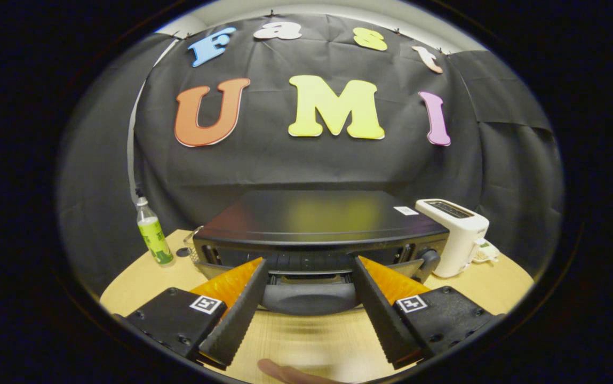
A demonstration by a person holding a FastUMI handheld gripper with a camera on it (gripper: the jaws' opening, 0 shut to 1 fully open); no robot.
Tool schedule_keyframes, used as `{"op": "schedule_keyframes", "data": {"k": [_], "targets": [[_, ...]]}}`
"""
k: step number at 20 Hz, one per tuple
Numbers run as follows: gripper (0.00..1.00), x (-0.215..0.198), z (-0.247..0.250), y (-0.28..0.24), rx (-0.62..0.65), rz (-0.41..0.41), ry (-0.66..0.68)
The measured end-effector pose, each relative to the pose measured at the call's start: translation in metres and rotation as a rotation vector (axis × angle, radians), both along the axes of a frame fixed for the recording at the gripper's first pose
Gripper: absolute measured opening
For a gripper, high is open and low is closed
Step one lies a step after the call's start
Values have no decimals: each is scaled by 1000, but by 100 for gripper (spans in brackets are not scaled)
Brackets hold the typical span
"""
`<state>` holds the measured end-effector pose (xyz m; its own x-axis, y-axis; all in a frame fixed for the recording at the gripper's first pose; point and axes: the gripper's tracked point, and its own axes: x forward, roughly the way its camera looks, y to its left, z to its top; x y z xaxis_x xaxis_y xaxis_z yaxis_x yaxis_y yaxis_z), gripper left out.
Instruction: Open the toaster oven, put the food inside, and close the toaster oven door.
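Note:
A black toaster oven (319, 218) sits on the wooden table (306, 341), seen from above and in front. Its dark rounded door handle (309, 300) juts toward me, and the door looks tilted outward from the top. My gripper (310, 261) is open. Its two fingers straddle the handle from above, with the fingertips (259, 269) close to the oven's front edge, and nothing is pressed between them. The oven's inside is hidden. A small pale dish (486, 254) with something on it peeks out behind the white toaster; I cannot tell what it holds.
A white slot toaster (458, 234) stands just right of the oven. A clear bottle with a green label (154, 237) stands at the back left, with a small glass item (191, 246) beside the oven. A person's fingertip (285, 373) rests on the table below the fingers.

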<state>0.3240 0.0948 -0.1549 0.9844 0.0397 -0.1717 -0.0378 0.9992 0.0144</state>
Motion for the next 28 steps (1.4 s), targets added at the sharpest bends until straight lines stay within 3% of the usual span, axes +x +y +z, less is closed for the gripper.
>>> {"op": "schedule_keyframes", "data": {"k": [5,13,21,28], "targets": [[100,-39,-32,-3,-29,6,35],[100,-79,-98,-3,73,9,252],[100,-93,-84,-12,101,-1,210],[100,-166,-37,-27,10,23,94]]}}
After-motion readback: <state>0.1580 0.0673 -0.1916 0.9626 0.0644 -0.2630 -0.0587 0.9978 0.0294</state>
